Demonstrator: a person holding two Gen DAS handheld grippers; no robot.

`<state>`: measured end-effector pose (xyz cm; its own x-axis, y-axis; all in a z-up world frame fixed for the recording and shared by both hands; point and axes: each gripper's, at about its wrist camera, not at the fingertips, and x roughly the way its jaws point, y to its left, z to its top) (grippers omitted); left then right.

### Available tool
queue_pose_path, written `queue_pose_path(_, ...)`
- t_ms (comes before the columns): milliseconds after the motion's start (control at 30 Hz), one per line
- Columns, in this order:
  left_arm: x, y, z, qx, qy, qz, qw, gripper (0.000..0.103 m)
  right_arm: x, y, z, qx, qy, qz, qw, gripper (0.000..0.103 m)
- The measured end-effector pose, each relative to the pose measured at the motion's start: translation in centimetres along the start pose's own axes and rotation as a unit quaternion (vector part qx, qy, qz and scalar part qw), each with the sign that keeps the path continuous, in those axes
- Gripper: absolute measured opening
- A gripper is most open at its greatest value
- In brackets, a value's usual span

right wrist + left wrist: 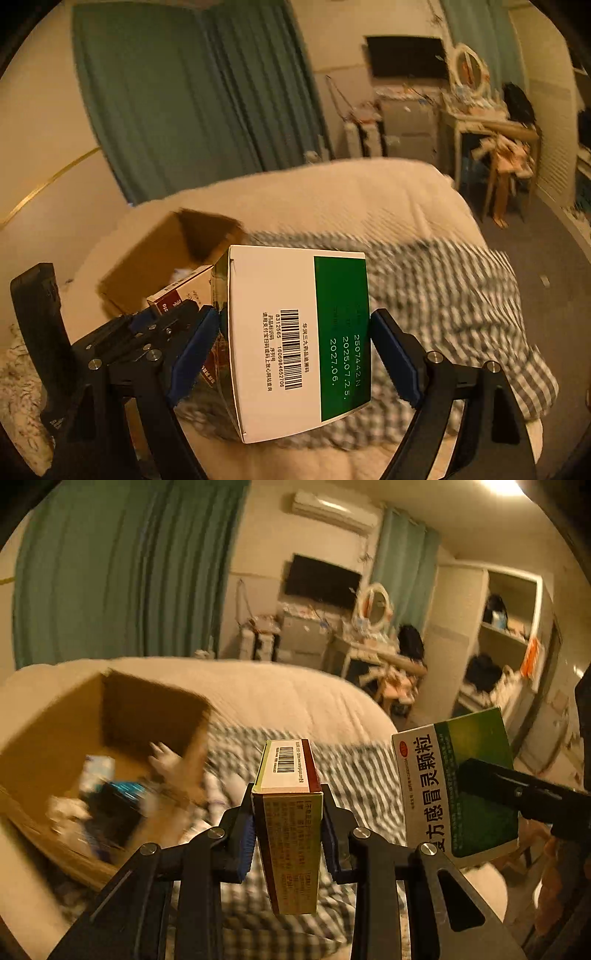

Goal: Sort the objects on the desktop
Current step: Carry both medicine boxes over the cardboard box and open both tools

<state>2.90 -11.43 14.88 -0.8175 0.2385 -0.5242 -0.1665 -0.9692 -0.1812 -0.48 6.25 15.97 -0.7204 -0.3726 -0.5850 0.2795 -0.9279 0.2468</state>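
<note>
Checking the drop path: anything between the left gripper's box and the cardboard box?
Nothing visible. The left gripper holds the yellow-red medicine box above the checked blanket; the open cardboard box sits ahead-left, top unobstructed. The green-white medicine box is off right.

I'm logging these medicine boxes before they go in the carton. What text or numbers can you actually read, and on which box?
"方感冒灵颗粒", first character cut off: front of the green-and-white box, left wrist view.
"2507442N", "2025.07.25.", "2027.06.": green panel of that box, right wrist view.
"8312565 1606984652706": beside its barcode; the Chinese lines there are too small.
Yellow-and-red box: barcode and print too small to read.
</note>
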Motion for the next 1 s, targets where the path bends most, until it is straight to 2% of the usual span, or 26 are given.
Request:
queue_pose_path(133,-2.6,4.9,3.9,-0.025,-0.017,0.025,0.9992,0.031,1.3,5.2,3.1,-0.012,-0.005,0.045,0.999,0.084)
queue_pose_path(267,-3.4,11.0,6.4,-0.043,-0.025,0.098,0.9939,0.031,5.1,10.0,4.7,-0.001,-0.011,0.089,0.996,0.084)
queue_pose_path(433,-2.4,16.6,6.4,-0.066,-0.004,0.133,0.9888,0.031,10.4,14.0,4.9,0.021,-0.017,0.106,0.994,0.084)
queue_pose_path(533,-1.2,18.7,6.0,-0.071,0.006,0.138,0.9878,0.032,13.0,15.0,5.3,0.032,-0.005,0.121,0.992,0.087)
queue_pose_path(600,0.3,19.2,5.9,-0.074,0.031,0.132,0.988,0.052,13.9,15.0,5.7,0.04,-0.001,0.118,0.992,0.088)
queue_pose_path(633,0.7,19.1,5.7,-0.074,0.04,0.133,0.9875,0.083,13.8,14.7,5.8,0.046,-0.004,0.11,0.993,0.091)
queue_pose_path(667,0.9,18.9,5.5,-0.072,0.048,0.142,0.9861,0.1,13.4,14.1,5.9,0.051,-0.011,0.103,0.993,0.095)
queue_pose_path(733,0.7,18.2,5.0,-0.067,0.032,0.145,0.9867,0.101,12.3,12.4,5.6,0.053,-0.028,0.093,0.994,0.095)
queue_pose_path(800,0.8,17.2,4.6,-0.06,0.04,0.138,0.9878,0.102,11.1,10.8,5.1,0.045,-0.034,0.078,0.995,0.095)
queue_pose_path(900,0.2,14.9,3.7,-0.049,0.035,0.14,0.9883,0.102,8.9,8.4,4.5,0.032,-0.048,0.039,0.998,0.095)
queue_pose_path(1000,-0.8,11.1,3.1,-0.027,0.018,0.122,0.992,0.103,6.0,5.5,3.1,0.031,-0.067,-0.01,0.997,0.095)
